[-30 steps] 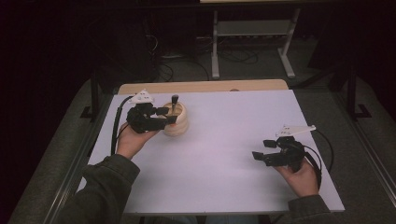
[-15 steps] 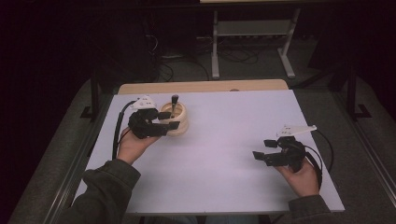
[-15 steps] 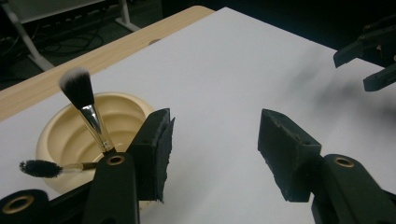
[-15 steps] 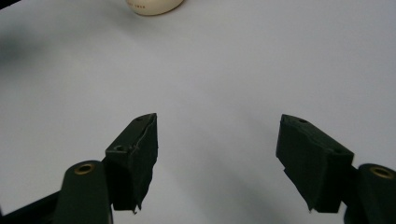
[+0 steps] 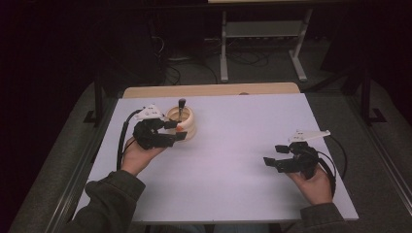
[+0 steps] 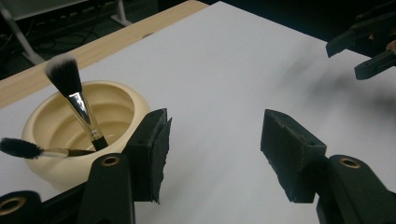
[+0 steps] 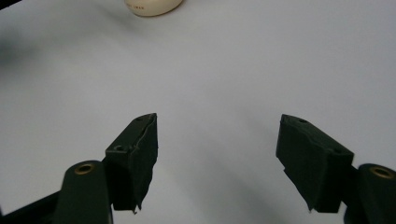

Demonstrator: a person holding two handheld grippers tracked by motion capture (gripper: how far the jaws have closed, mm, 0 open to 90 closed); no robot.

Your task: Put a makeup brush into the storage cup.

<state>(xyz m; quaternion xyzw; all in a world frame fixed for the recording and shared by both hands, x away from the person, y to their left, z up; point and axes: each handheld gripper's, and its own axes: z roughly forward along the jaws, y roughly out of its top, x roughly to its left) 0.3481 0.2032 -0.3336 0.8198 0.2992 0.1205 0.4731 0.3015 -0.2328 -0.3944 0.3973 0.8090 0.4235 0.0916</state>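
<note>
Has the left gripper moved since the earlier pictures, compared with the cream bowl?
Yes. The left gripper has drawn slightly back from the cream bowl, toward the person, and its jaws have just been opening with nothing between them.

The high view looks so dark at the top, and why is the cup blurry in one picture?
In the high view, light falls on the white table while the room behind stays dim. In the right gripper view, the cream cup is far off, cut by the edge and soft. In the left gripper view, the brushes look sharp.

Overhead looks forward-down; claw views skim table (image 5: 233,160), sharing bowl (image 6: 70,140).
</note>
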